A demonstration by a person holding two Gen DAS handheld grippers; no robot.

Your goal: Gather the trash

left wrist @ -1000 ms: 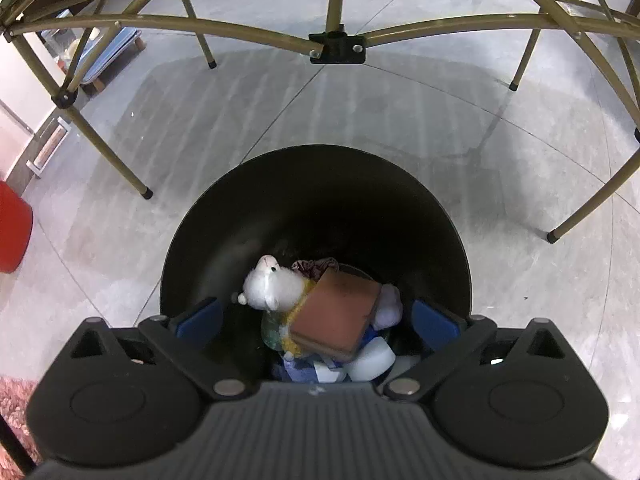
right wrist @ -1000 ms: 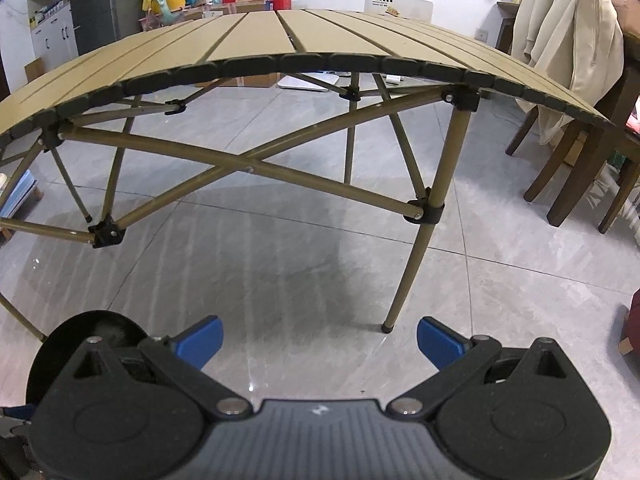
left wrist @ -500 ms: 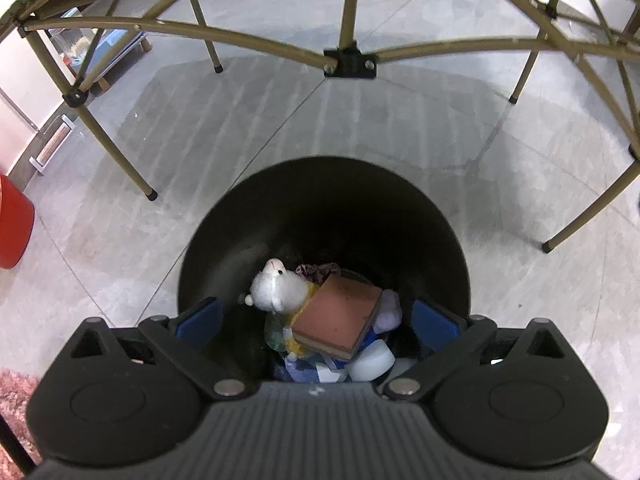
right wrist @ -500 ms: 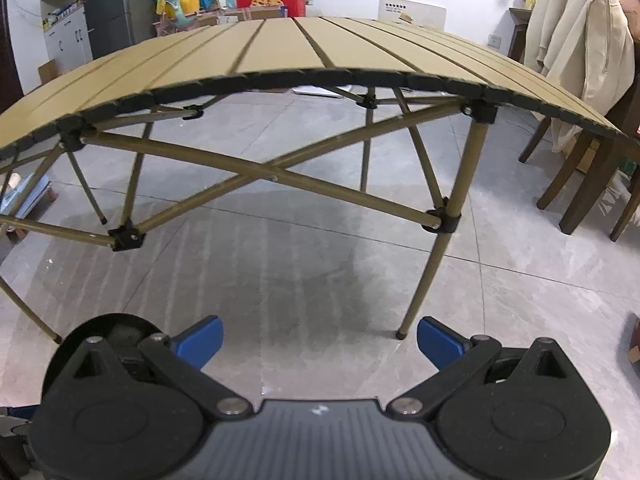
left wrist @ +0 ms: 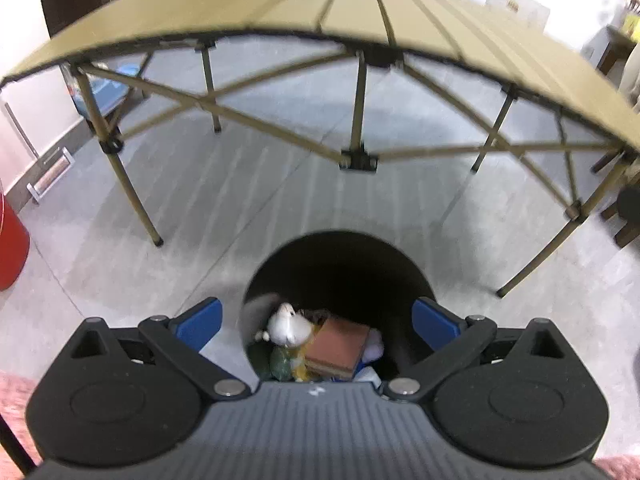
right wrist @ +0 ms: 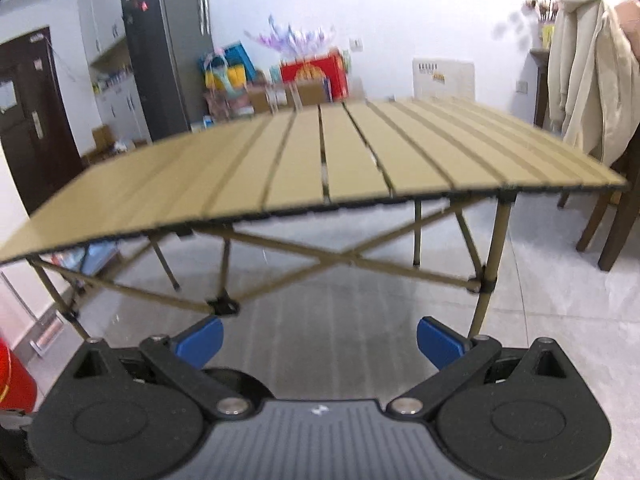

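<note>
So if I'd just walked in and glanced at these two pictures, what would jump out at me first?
Probably the black trash bin on the floor below the left gripper, with a small white plush toy and a brown block on top of the pile inside. Behind it stands a tan slatted folding table, which fills the right gripper's view and shows nothing on it. Both grippers are open and hold nothing.

— What do you have below you?
— A round black bin standing upright on the grey floor, mouth open.

— What's inside it?
— A white plush toy at left, and a flat brown book-like block, tilted, lying on top of blurred pale and blue scraps.
</note>
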